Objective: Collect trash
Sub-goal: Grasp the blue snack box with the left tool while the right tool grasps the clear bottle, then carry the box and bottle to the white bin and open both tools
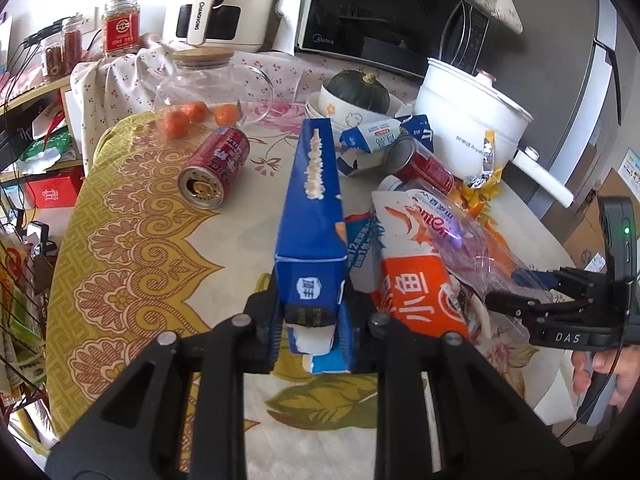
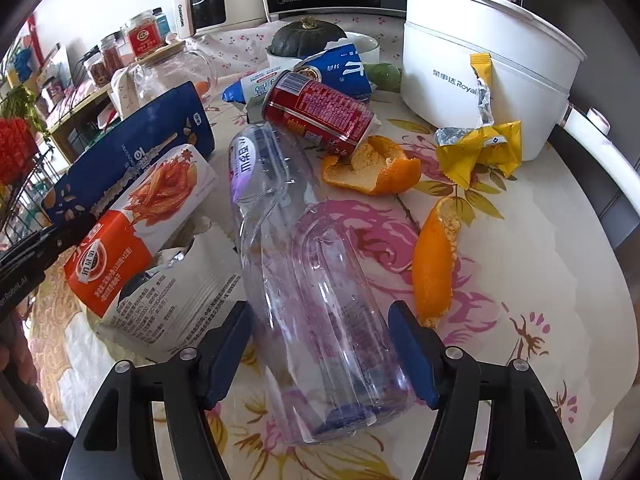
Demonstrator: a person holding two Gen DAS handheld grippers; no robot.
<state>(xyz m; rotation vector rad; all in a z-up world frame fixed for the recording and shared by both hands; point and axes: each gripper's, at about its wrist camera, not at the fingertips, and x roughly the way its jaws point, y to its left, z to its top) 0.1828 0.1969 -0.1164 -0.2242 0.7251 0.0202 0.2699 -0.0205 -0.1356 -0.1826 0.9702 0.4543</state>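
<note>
1. The left gripper (image 1: pixel 310 320) is clenched on the near end of a tall blue box (image 1: pixel 312 216). The box sticks out away from the fingers (image 1: pixel 267 332) and is squeezed in where they pinch it.
2. The right gripper (image 2: pixel 324 354) has its blue fingers (image 2: pixel 412 360) on both sides of a clear plastic bottle (image 2: pixel 304 264). The bottle lies on its side on the flowery worktop (image 2: pixel 520 280). I cannot tell if the fingers press it yet, so I call them released.
3. Just left of the bottle lies an orange and white snack box (image 2: pixel 140 232). It is torn open, and the blue box is right behind it.
4. To the right of the bottle is a piece of orange peel (image 2: pixel 434 264). A second orange peel (image 2: pixel 376 168) lies a bit farther, touching a red can (image 2: pixel 320 116) that lies on its side at the bottle's far end.
5. A yellow wrapper (image 2: pixel 480 152) leans by the white electric pot (image 2: pixel 480 60).
6. Behind the red can are crumpled blue and white milk cartons (image 2: pixel 340 68).
7. Another red can (image 1: pixel 216 168) lies alone on the left of the worktop, with three small oranges (image 1: pixel 196 116) and a glass jug (image 1: pixel 208 84) behind it.
8. A dark green pumpkin (image 1: pixel 360 90) sits in a white bowl (image 1: pixel 340 116), and a black microwave (image 1: pixel 392 16) stands at the back.
</note>
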